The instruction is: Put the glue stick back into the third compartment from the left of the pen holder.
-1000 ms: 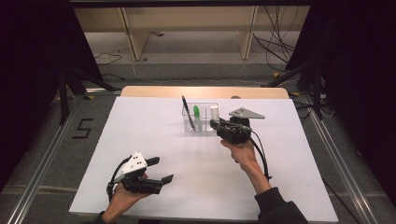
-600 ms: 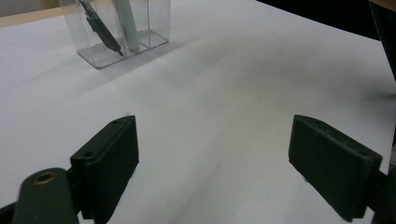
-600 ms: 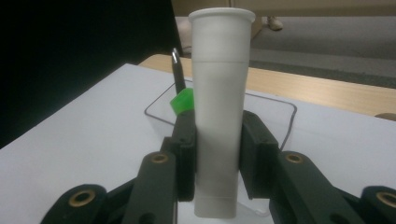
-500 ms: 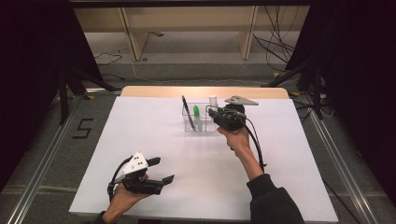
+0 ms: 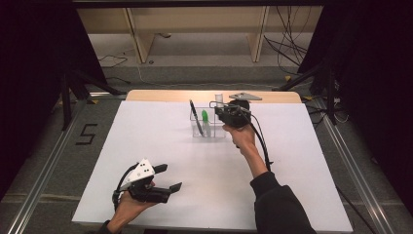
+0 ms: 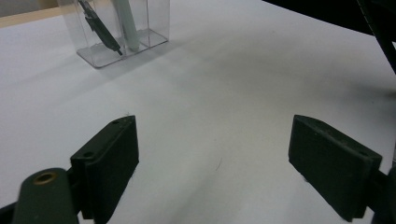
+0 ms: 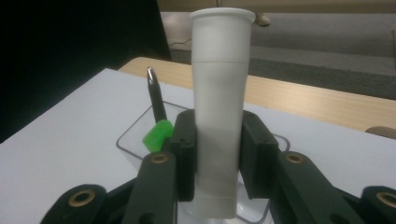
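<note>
While clamped around its lower half by the right gripper (image 7: 218,161), white tube (image 7: 219,107) upright mid-frame over clear holder (image 5: 197,130); light, stiff, slick, best gripped low

Bare table (image 5: 160,141) left of pen holder (image 5: 208,129); pens upright inside.

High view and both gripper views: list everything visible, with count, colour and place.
Clear holder: 1, transparent, far centre of the table.
Black pen: 1, black, leaning in the holder.
Green-capped marker: 1, green cap, standing in the holder.
White tube: 1, white, upright, clamped over the holder.
Table: 1, white top.
Left gripper: 1, black, open, near left.
Right gripper: 1, black, shut on the tube.
</note>
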